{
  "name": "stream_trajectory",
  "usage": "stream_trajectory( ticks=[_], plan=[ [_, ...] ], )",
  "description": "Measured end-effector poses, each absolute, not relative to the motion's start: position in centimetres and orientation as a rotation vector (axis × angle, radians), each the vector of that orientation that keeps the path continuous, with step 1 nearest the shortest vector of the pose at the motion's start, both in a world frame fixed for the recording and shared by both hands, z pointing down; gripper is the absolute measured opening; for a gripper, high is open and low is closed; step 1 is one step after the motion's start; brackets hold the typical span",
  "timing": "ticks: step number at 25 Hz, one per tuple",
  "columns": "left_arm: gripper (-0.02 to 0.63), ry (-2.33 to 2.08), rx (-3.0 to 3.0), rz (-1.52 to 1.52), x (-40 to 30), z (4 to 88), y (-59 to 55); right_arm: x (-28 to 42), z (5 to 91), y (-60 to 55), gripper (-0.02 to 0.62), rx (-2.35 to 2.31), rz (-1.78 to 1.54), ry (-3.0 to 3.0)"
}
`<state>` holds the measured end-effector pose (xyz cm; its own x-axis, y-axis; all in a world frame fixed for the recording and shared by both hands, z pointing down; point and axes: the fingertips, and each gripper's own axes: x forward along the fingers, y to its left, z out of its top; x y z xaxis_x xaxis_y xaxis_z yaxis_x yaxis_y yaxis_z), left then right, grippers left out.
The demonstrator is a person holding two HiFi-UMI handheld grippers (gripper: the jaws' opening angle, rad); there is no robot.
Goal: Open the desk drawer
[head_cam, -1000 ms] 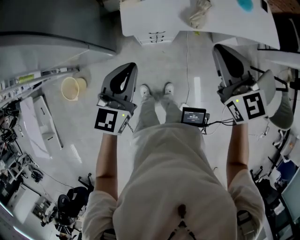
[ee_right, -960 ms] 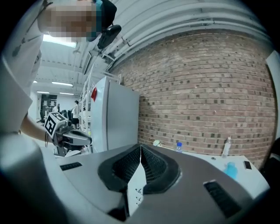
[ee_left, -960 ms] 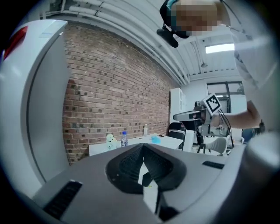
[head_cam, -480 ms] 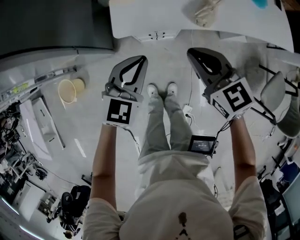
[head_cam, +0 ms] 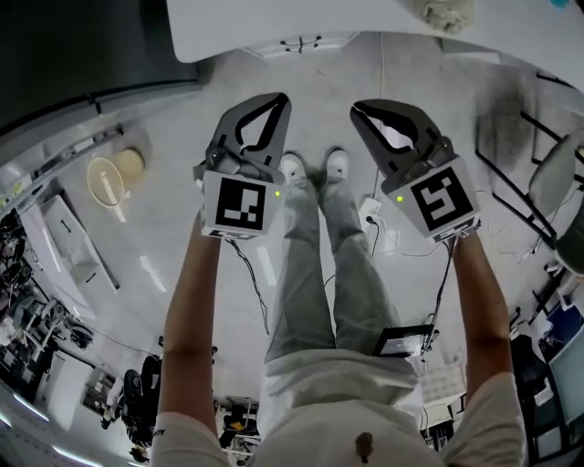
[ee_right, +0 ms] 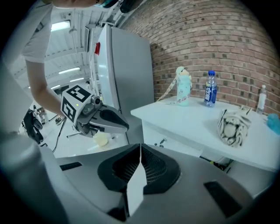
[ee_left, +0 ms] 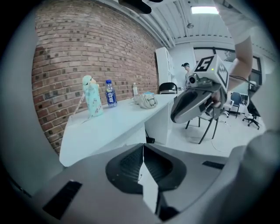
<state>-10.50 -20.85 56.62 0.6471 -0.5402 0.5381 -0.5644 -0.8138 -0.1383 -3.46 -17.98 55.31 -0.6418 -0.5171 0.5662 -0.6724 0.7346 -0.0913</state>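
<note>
The white desk point(head_cam: 274, 23) runs along the top of the head view, and a white drawer unit point(head_cam: 301, 43) with small dark handles shows under its near edge. Both grippers hang over the floor in front of it, well short of the drawers. My left gripper point(head_cam: 279, 98) is shut with nothing in it, its pads meeting in the left gripper view point(ee_left: 143, 146). My right gripper point(head_cam: 359, 109) is shut and empty too, jaws together point(ee_right: 140, 146). In the right gripper view the drawer front point(ee_right: 162, 142) sits just beyond the jaws, below the desk top point(ee_right: 197, 122).
On the desk stand a pale teal bottle point(ee_right: 183, 85), a blue-capped water bottle point(ee_right: 211, 88) and a crumpled cloth bundle point(ee_right: 234, 124). A tall grey cabinet point(ee_right: 129, 74) rises left of the desk. A yellow bucket point(head_cam: 109, 178), cables point(head_cam: 374, 219) and a chair point(ee_left: 205, 127) are on the floor.
Both grippers have come down and moved closer together in front of the person's legs. The desk has slid toward the top edge of the head view. Both stayed shut.
</note>
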Motion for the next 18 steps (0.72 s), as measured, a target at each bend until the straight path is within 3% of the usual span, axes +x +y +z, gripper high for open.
stream_trajectory(
  ticks=[6,16,17,18],
  plan=[
    [0.008,-0.934,2.787,1.07,-11.9,65.3,-21.8,-2.1,63.7,-21.0,0.028,0.914,0.494,-2.288],
    [0.011,-0.919,2.892,1.219,-10.7,70.4,-26.0,-4.1,71.3,-27.3,0.029,0.815,0.179,-2.145],
    [0.029,-0.928,2.902,1.23,-10.3,70.6,-26.7,-4.5,71.7,-27.9,0.031,0.8,0.128,-2.13],
    [0.093,-0.936,2.91,1.244,-10.0,70.8,-27.3,-4.7,72.1,-28.3,0.039,0.786,0.079,-2.113]
  ],
)
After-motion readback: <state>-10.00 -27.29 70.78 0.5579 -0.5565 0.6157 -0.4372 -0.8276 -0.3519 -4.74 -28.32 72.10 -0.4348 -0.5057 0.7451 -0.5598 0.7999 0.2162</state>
